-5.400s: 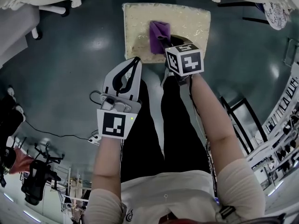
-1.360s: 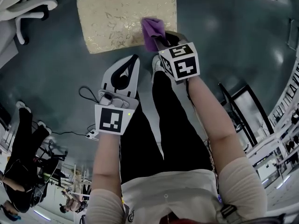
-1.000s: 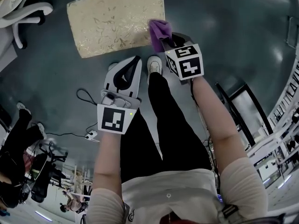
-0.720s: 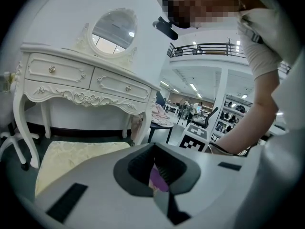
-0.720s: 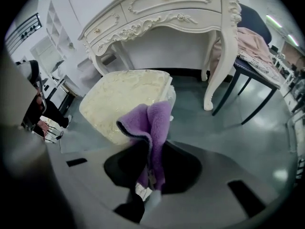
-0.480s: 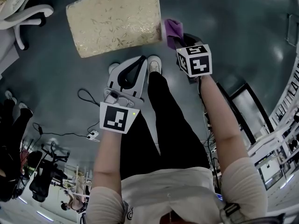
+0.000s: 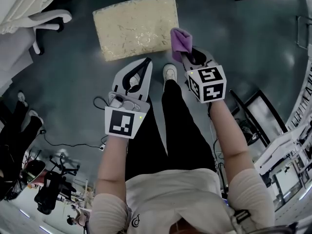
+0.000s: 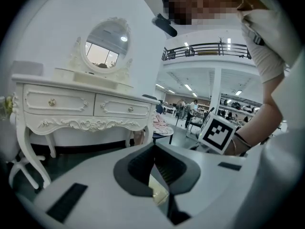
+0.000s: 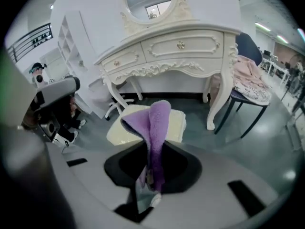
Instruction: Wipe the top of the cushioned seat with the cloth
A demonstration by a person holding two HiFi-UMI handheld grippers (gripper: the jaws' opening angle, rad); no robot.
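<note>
The cushioned seat (image 7: 134, 27) is a cream, patterned square on the dark floor ahead of me. My right gripper (image 7: 186, 52) is shut on a purple cloth (image 7: 179, 39), which sticks up from its jaws just off the seat's right front corner. In the right gripper view the cloth (image 9: 157, 123) stands upright between the jaws, with the seat (image 9: 116, 130) behind it. My left gripper (image 7: 145, 62) is shut with nothing in it, hanging near the seat's front edge. A sliver of the seat (image 8: 157, 190) shows below its jaws.
A white dressing table (image 9: 167, 51) with an oval mirror stands behind the seat, and a chair draped in pink fabric (image 9: 248, 87) is to its right. White office-chair legs (image 7: 48, 21) are at the far left. My shoe (image 7: 169, 73) and a floor cable (image 7: 63, 140) lie below.
The right gripper has carried the purple cloth from the middle of the seat top to its right front corner and off the edge. The left gripper stayed shut near the front edge.
</note>
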